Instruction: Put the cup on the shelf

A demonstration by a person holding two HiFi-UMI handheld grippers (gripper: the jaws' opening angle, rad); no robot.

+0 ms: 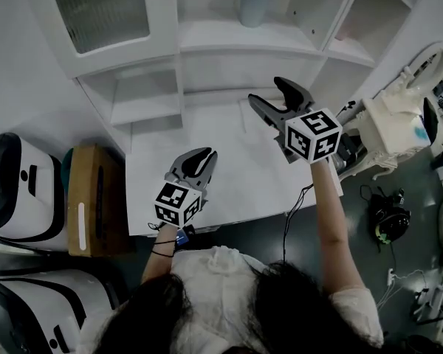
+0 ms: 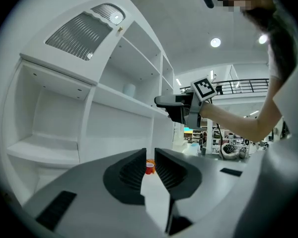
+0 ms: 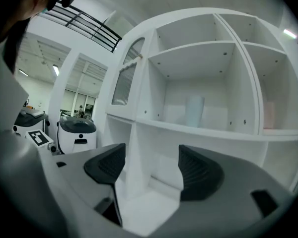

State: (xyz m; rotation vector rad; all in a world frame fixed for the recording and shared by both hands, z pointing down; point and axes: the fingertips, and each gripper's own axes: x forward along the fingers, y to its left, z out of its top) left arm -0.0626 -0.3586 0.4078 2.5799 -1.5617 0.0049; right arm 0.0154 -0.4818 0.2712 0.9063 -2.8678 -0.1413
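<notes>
While the cup [image 1: 255, 5] stands on the shelf [image 1: 229, 39], closed left tongs [image 1: 201, 158] and open right tongs [image 1: 269, 93] hang over the table [image 1: 229, 179].

Smooth painted shelf [image 1: 229, 39], matt cup [image 1: 255, 6]

Ceiling lamps [image 2: 215, 42] light my room evenly; shadows are faint. The white shelf [image 3: 208, 130] looks washed-out, and both gripper views bulge, dark-cornered.
</notes>
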